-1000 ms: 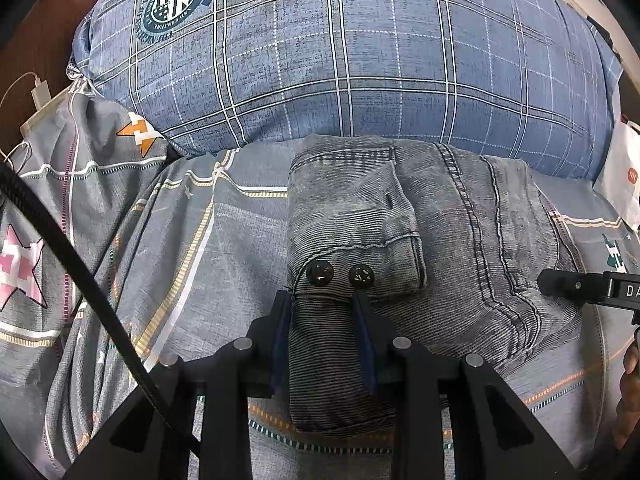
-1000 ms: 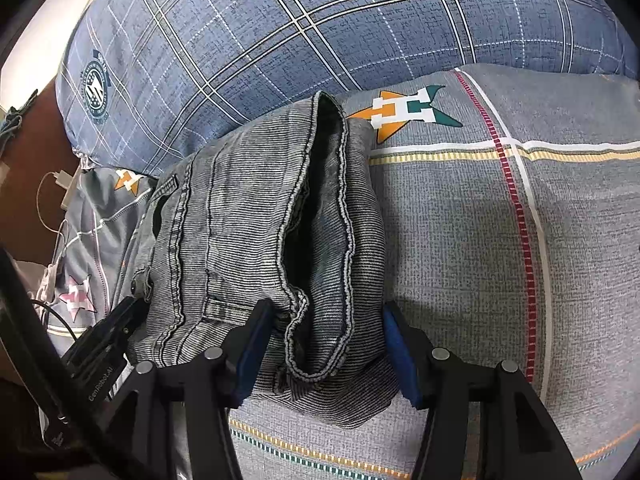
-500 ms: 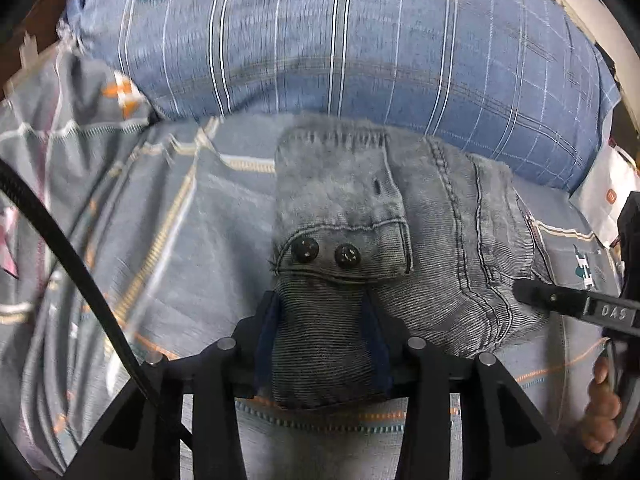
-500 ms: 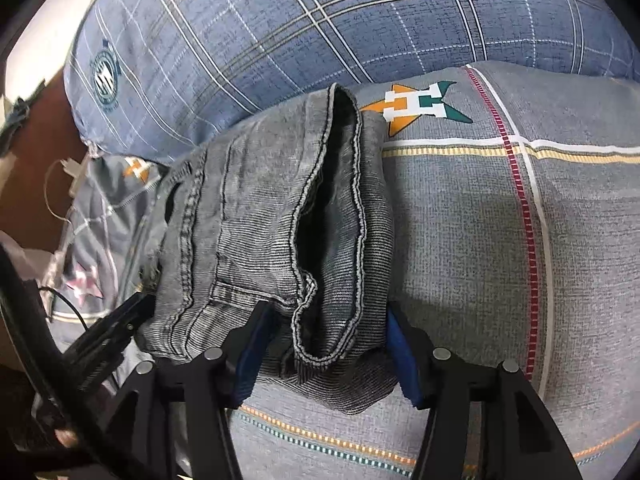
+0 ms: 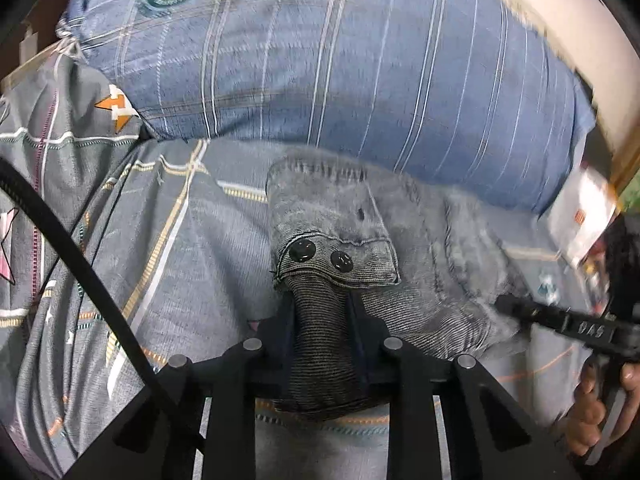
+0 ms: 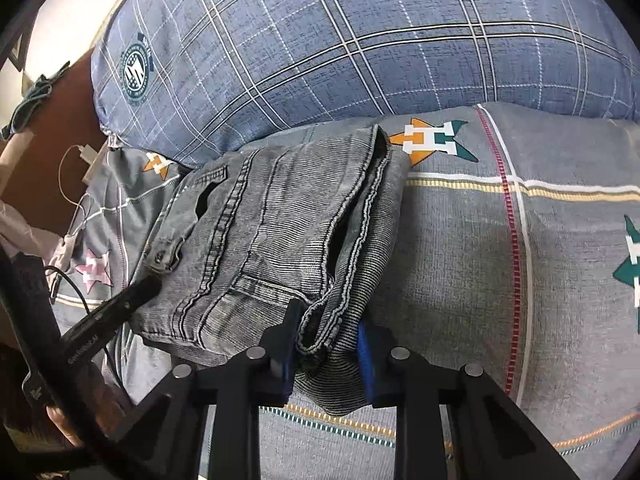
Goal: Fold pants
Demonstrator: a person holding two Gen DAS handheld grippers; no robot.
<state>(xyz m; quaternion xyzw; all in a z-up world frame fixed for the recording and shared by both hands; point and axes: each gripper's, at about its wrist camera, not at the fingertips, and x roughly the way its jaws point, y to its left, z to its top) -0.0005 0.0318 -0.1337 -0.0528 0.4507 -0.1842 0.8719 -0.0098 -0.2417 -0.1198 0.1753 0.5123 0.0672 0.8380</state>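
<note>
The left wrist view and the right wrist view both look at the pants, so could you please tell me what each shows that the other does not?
Only the left wrist view shows the two black buttons on the pocket flap, and a white packet. Only the right wrist view shows the open hem edges and a white charger. Both show the folded grey pants, the blue plaid pillow, and the left gripper and right gripper, each just closed on the fabric.

Left tongs [image 5: 322,320] just closed, pinching pants [image 5: 400,264].
</note>
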